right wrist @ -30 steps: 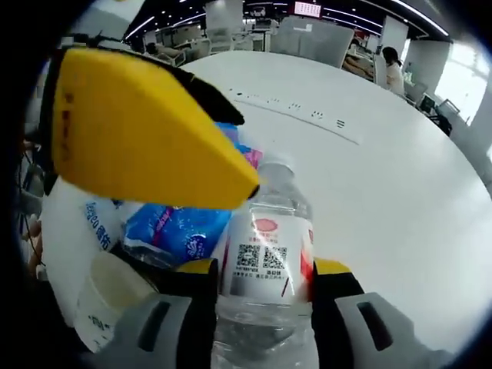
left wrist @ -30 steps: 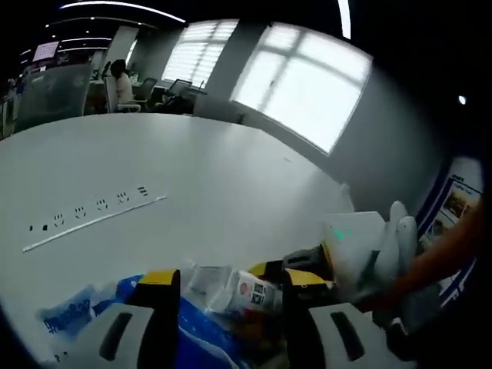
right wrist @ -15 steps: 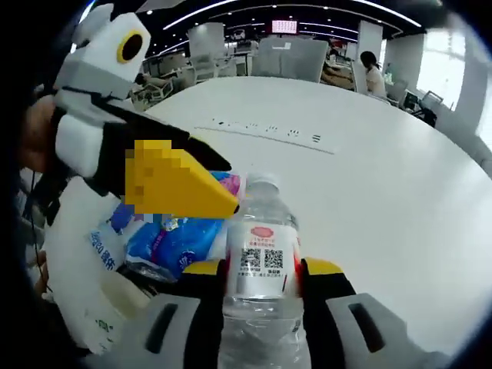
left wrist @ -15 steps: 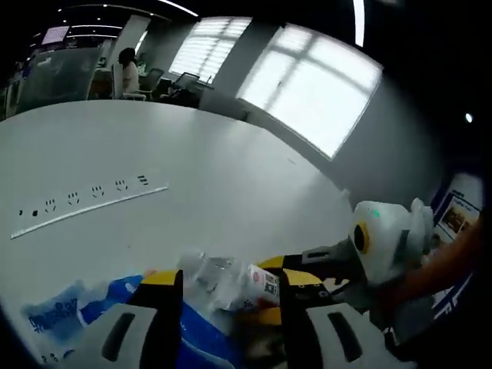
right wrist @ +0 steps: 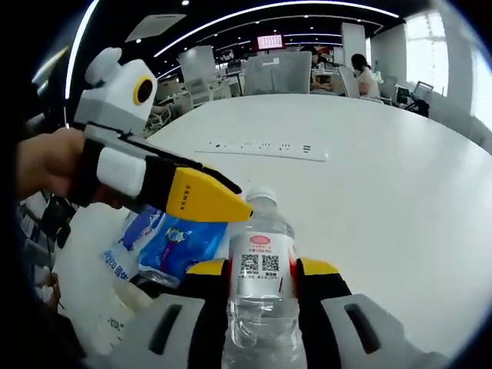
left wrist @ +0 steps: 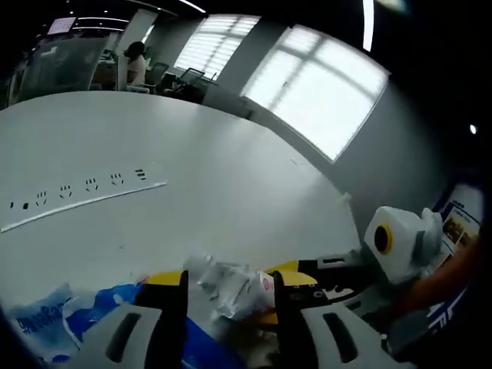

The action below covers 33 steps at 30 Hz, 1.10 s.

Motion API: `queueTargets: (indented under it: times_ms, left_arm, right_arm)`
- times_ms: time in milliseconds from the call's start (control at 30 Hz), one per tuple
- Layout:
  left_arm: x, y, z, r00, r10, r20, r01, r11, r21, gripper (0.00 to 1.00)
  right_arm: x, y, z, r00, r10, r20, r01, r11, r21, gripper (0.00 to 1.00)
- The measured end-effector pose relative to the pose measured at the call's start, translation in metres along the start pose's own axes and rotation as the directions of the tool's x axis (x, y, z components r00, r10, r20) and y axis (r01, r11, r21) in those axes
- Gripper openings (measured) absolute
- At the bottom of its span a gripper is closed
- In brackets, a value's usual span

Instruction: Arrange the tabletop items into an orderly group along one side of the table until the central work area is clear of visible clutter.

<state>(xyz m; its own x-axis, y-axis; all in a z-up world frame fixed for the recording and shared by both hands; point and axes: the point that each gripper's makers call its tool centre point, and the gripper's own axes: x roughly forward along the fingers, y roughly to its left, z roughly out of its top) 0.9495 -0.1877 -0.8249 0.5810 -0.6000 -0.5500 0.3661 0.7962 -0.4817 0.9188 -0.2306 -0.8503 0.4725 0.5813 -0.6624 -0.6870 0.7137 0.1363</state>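
Note:
A clear water bottle with a white and red label stands upright between my right gripper's yellow-tipped jaws, which are shut on it. My left gripper comes in from the left, held by a hand, its yellow tip just beside the bottle's cap. In the left gripper view the same bottle lies just past my left gripper, whose jaws stand open around it. The right gripper's white housing shows at the right.
Blue packets and a white pack lie left of the bottle; the blue packet also sits low in the left gripper view. A white power strip crosses the round white table. Office desks and a seated person stand far behind.
The left gripper has drawn back from the right camera and now looks smaller, its tip staying by the bottle's cap. The right gripper still holds the bottle.

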Motion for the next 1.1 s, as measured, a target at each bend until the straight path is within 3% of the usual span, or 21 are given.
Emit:
queueTargets:
  times_ms: [267, 600, 733, 833, 1033, 1100]
  left_arm:
    - [0.012, 0.008, 0.002, 0.999, 0.035, -0.019, -0.036, 0.999, -0.024, 0.36]
    - [0.025, 0.016, 0.004, 0.996, 0.072, -0.049, -0.074, 0.996, -0.043, 0.35]
    - [0.031, 0.023, 0.002, 0.995, 0.076, -0.068, -0.082, 0.993, -0.089, 0.33]
    - [0.033, 0.025, 0.0, 0.994, 0.079, -0.077, -0.092, 0.978, -0.187, 0.31]
    - [0.033, 0.031, 0.0, 0.993, 0.099, -0.069, -0.114, 0.957, -0.267, 0.25]
    - [0.031, 0.035, 0.0, 0.992, 0.11, -0.059, -0.124, 0.936, -0.329, 0.22]
  right_arm:
    - [-0.001, -0.007, 0.002, 1.0, 0.005, 0.022, -0.006, 0.997, 0.076, 0.28]
    - [-0.002, -0.005, 0.002, 1.0, 0.013, 0.028, -0.015, 0.997, 0.072, 0.29]
    - [-0.001, -0.006, 0.001, 0.999, 0.014, 0.03, -0.016, 0.997, 0.069, 0.29]
    - [0.0, -0.005, 0.001, 0.999, 0.015, 0.031, -0.017, 0.999, 0.046, 0.3]
    - [0.0, -0.004, 0.001, 0.999, 0.018, 0.036, -0.019, 0.999, 0.027, 0.3]
    - [0.0, -0.004, 0.001, 0.999, 0.018, 0.038, -0.019, 0.999, 0.033, 0.3]
